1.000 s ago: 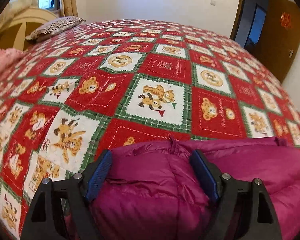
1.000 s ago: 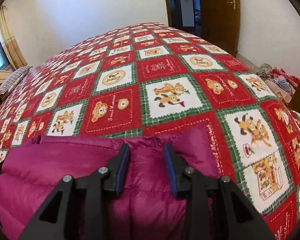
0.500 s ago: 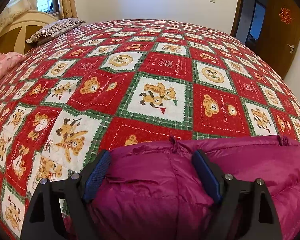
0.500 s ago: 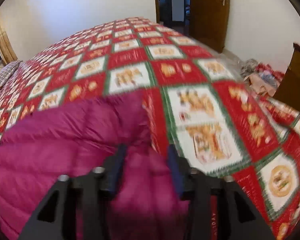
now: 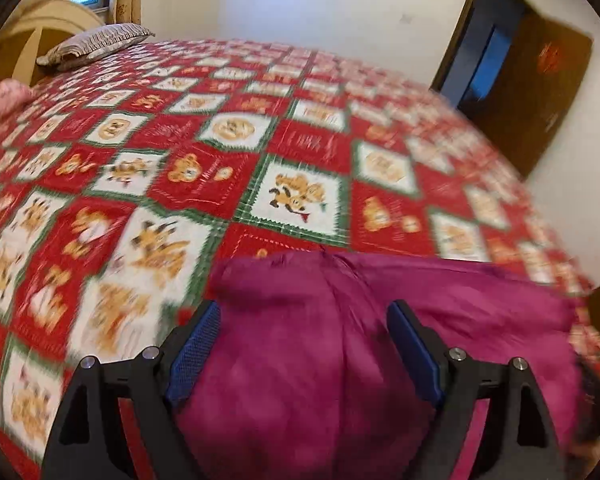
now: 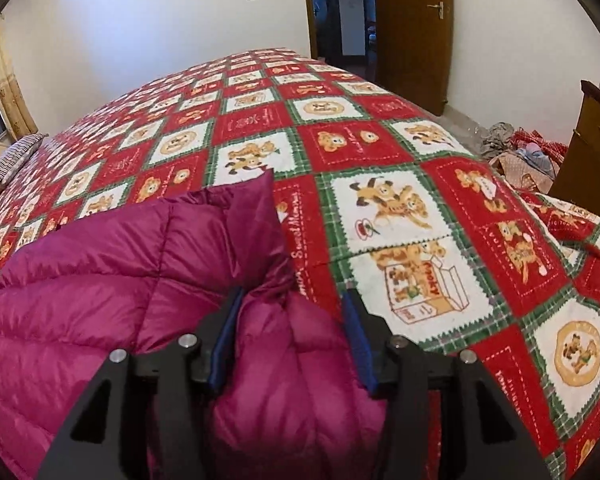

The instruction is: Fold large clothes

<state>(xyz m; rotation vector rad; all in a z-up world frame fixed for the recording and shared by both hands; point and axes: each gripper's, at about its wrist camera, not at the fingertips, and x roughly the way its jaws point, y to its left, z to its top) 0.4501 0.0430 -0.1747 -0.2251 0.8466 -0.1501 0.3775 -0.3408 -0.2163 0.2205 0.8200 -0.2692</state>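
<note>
A magenta puffer jacket (image 5: 440, 312) lies on a bed with a red, green and white teddy-bear quilt (image 5: 260, 152). In the left wrist view my left gripper (image 5: 304, 316) stands wide open over the jacket's near left part, puffy fabric bulging between the blue pads. In the right wrist view the jacket (image 6: 112, 264) fills the lower left. My right gripper (image 6: 292, 304) has its jaws narrowly apart with a thick fold of the jacket's right edge pressed between them. The jacket's near part is hidden below both grippers.
A striped pillow (image 5: 96, 42) and a wooden headboard (image 5: 40, 40) are at the bed's far left. A pink cloth (image 5: 0, 100) lies at the left edge. An open brown door (image 6: 412, 28) is beyond the bed. Clothes (image 6: 524, 156) lie heaped on the floor at right beside a wooden cabinet (image 6: 596, 152).
The right gripper has swung to the jacket's right edge and opened a little wider around a thicker fold. The left gripper has drawn back slightly and is moving; its view is blurred.
</note>
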